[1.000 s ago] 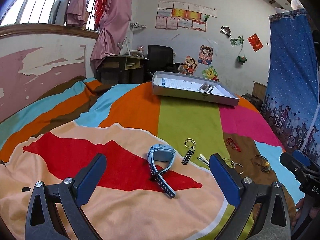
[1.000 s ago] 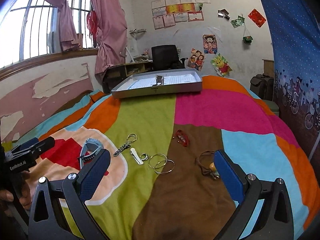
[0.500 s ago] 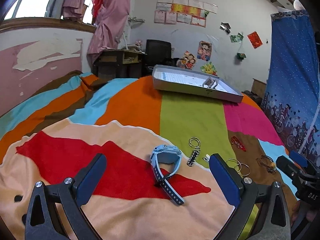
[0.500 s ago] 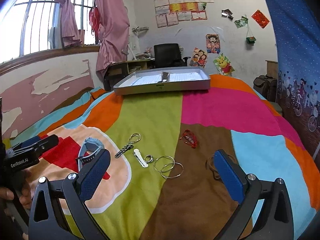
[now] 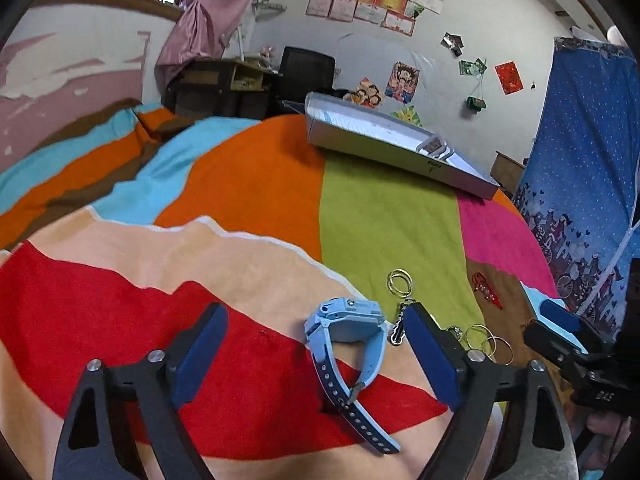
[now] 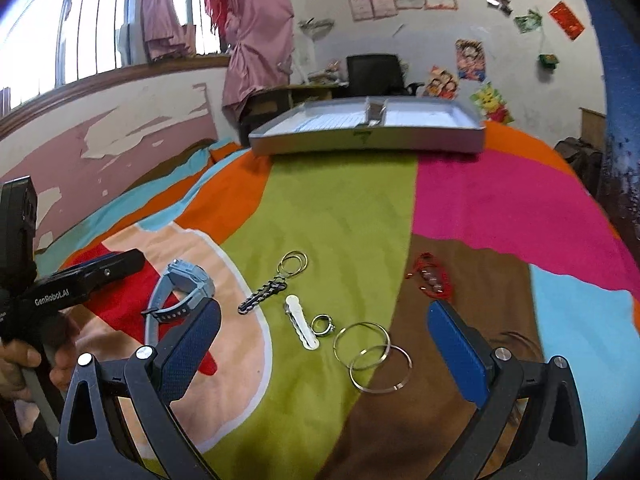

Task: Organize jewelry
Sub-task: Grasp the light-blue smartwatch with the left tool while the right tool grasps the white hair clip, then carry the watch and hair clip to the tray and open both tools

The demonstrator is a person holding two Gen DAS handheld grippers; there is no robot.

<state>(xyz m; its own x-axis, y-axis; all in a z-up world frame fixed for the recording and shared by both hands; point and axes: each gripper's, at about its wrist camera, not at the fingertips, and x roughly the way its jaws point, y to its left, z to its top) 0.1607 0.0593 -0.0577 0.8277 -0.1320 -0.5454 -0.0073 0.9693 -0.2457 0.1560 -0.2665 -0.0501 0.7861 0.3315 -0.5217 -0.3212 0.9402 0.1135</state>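
- Your left gripper's [image 5: 316, 344] fingers [image 5: 430, 354] had just been closing in around the blue watch [image 5: 347, 334], still clear of it (no squeeze yet); your right gripper [image 6: 324, 346] stayed wide and empty.
- Both grippers had come lower and nearer the bedspread [image 6: 344, 208], so a pickup looked imminent.
- Both pointed downward; the grey tray [image 6: 360, 142] waited well beyond.

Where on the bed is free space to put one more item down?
Free: the green and pink stripes between the grey tray and the jewelry. Crowded: the near row, from the blue watch past the bangles to the red bracelet.
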